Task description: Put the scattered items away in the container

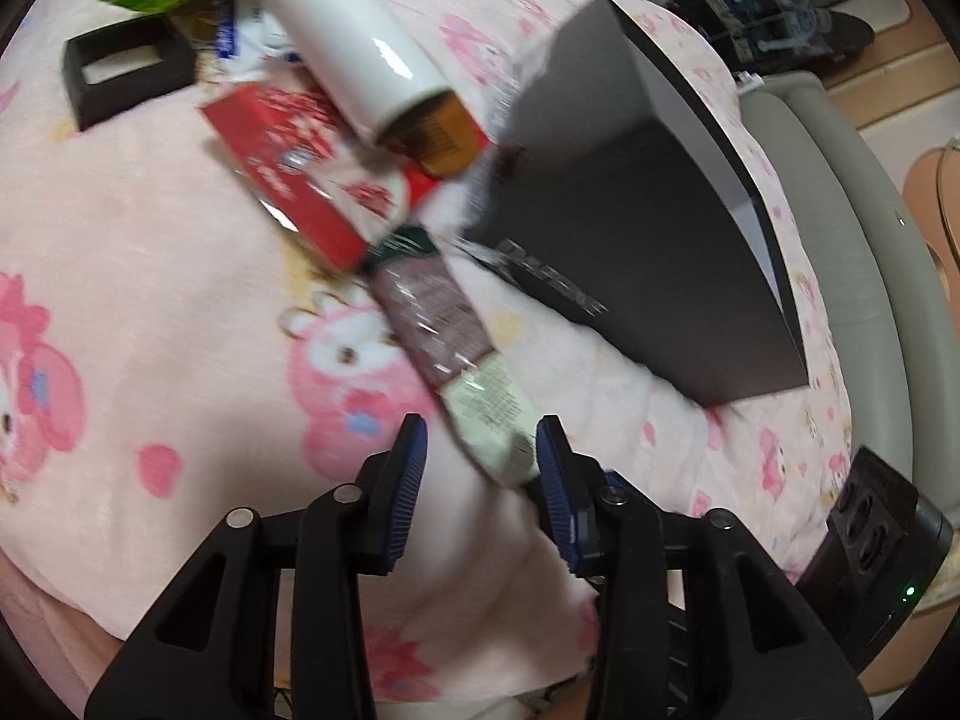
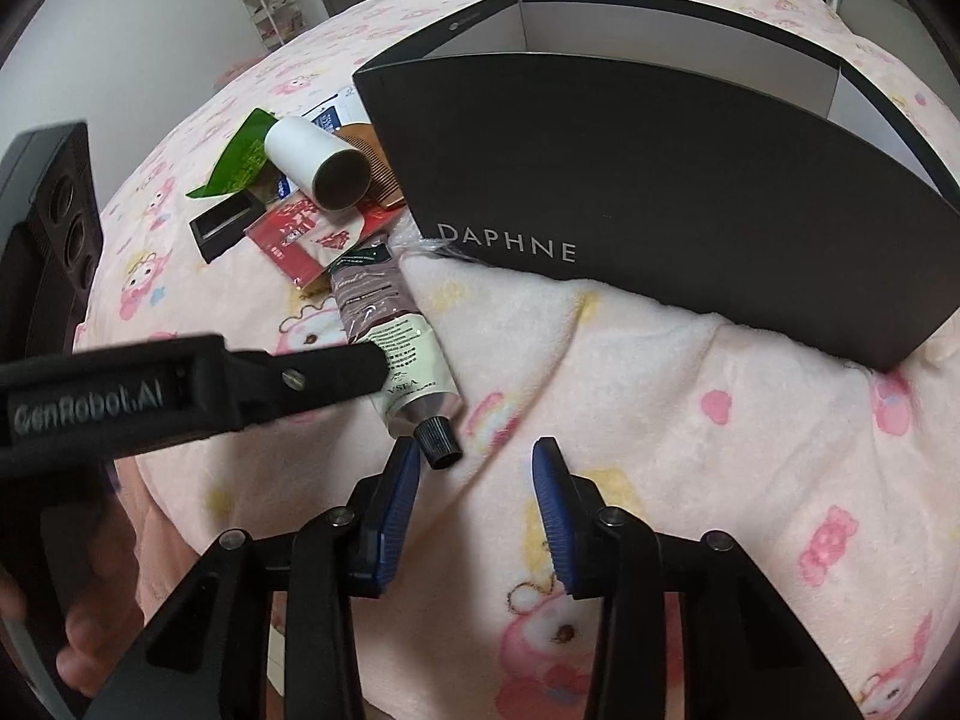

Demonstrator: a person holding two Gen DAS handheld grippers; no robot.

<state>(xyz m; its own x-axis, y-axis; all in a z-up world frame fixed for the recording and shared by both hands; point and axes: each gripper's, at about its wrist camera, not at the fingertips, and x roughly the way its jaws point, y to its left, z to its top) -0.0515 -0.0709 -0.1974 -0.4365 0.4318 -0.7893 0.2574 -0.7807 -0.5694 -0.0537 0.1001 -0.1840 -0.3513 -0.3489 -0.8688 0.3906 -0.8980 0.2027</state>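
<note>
Left wrist view: your left gripper (image 1: 480,444) straddles the soft, light hand-cream tube (image 1: 456,348), fingers apart; grip its firmer capped end. Your right gripper (image 2: 477,480) is wide open, empty.

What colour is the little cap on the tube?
Black, on the cap of the tube; clearest in the right wrist view.

Left wrist view: low and close, facing the tube (image 1: 462,354) toward 12 o'clock, dark box (image 1: 630,210) at 2 o'clock. Right wrist view: higher, farther back, box (image 2: 630,192) ahead. Both share tube (image 2: 396,342) and box.
</note>
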